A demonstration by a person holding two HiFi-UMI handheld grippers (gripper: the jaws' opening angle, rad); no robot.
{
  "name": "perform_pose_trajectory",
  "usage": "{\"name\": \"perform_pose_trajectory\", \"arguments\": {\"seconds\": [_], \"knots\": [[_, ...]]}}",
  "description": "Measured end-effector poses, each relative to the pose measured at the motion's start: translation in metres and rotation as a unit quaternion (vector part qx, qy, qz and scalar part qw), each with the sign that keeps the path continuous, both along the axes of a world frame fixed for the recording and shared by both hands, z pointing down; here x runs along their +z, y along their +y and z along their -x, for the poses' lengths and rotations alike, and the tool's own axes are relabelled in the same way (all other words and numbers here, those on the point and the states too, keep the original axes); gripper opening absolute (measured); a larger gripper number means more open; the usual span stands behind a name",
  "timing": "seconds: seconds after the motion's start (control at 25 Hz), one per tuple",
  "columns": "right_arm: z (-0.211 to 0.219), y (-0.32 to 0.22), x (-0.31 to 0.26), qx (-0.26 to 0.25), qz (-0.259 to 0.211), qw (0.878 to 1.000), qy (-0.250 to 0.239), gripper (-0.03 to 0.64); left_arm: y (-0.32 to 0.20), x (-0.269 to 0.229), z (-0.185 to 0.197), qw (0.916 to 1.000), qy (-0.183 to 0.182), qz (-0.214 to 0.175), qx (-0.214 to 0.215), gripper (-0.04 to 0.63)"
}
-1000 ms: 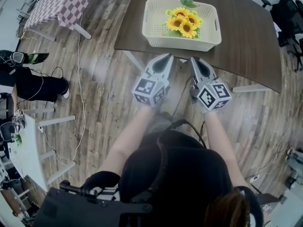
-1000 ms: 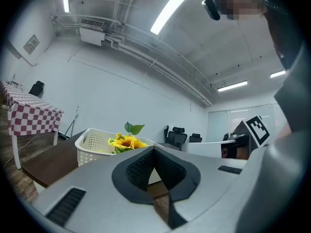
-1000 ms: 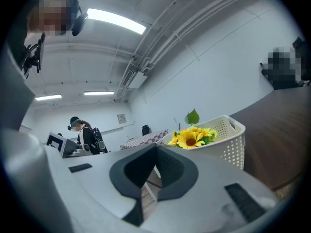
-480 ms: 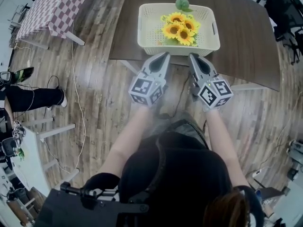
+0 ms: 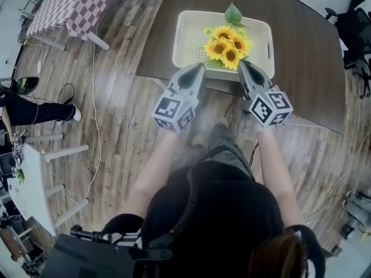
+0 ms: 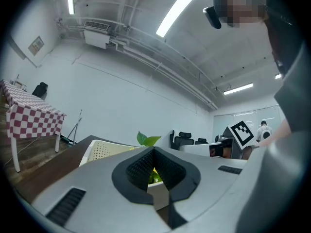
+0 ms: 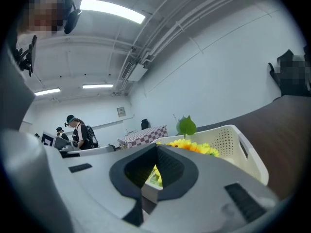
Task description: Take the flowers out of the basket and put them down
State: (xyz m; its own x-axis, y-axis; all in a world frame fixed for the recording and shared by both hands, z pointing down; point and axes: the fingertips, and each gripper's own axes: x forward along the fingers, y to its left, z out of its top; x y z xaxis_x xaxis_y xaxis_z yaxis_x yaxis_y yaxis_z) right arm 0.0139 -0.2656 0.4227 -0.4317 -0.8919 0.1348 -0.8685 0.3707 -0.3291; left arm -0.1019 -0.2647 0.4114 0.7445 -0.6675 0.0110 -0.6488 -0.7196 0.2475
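A cream perforated basket [image 5: 188, 39] stands at the near edge of a dark brown table [image 5: 301, 51]. A bunch of yellow sunflowers [image 5: 227, 45] with a green leaf [image 5: 233, 13] lies in its right half. My left gripper [image 5: 201, 67] is shut and empty, its tip just short of the basket's near wall. My right gripper [image 5: 242, 65] is shut and empty too, its tip at the near rim below the flowers. In the left gripper view the basket [image 6: 104, 149] and leaf [image 6: 147, 140] show past the closed jaws. In the right gripper view the sunflowers [image 7: 192, 147] lie in the basket [image 7: 243, 154].
A checkered-cloth table [image 5: 75, 2] stands at the far left on the wooden floor. A white cable [image 5: 95, 114] trails across the floor. A person in black sits at the left edge [image 5: 29, 106]. Office chairs [image 5: 356, 28] stand at the right.
Both grippers have moved forward to the basket's near wall and spread a little apart; both stay shut. The basket and flowers lie as before.
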Motion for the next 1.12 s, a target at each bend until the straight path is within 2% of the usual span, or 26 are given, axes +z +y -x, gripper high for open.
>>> {"name": "perform_pose_trajectory", "arguments": {"seconds": [0.2,0.36,0.56,0.68,0.84,0.92,1.08,1.12], "knots": [[-0.009,-0.032,0.01,-0.028,0.035,0.998,0.035,0.003,-0.02,-0.005,-0.002,0.9996,-0.016,-0.012,-0.022,0.0],[-0.029,-0.054,0.024,-0.027,0.091,0.993,0.066,0.003,-0.031,-0.017,-0.008,0.9987,-0.02,-0.026,-0.038,0.0],[-0.043,-0.076,0.029,-0.027,0.13,0.987,0.091,0.005,-0.046,-0.037,-0.012,0.9977,-0.023,-0.039,-0.051,0.0],[-0.045,-0.088,0.04,-0.045,0.157,0.981,0.108,0.055,-0.06,-0.047,-0.016,0.9974,-0.019,-0.047,-0.052,0.0],[-0.05,-0.093,0.052,-0.058,0.196,0.969,0.135,0.056,-0.073,-0.061,-0.019,0.9967,-0.021,-0.055,-0.055,0.0],[-0.049,-0.092,0.054,-0.067,0.21,0.966,0.132,0.095,-0.075,-0.062,-0.02,0.9967,-0.023,-0.055,-0.055,0.0],[-0.049,-0.094,0.056,-0.073,0.226,0.963,0.131,0.105,-0.078,-0.057,-0.021,0.997,-0.024,-0.045,-0.058,0.0],[-0.05,-0.095,0.057,-0.073,0.23,0.962,0.131,0.126,-0.079,-0.056,-0.021,0.9971,-0.025,-0.041,-0.058,0.0]]}}
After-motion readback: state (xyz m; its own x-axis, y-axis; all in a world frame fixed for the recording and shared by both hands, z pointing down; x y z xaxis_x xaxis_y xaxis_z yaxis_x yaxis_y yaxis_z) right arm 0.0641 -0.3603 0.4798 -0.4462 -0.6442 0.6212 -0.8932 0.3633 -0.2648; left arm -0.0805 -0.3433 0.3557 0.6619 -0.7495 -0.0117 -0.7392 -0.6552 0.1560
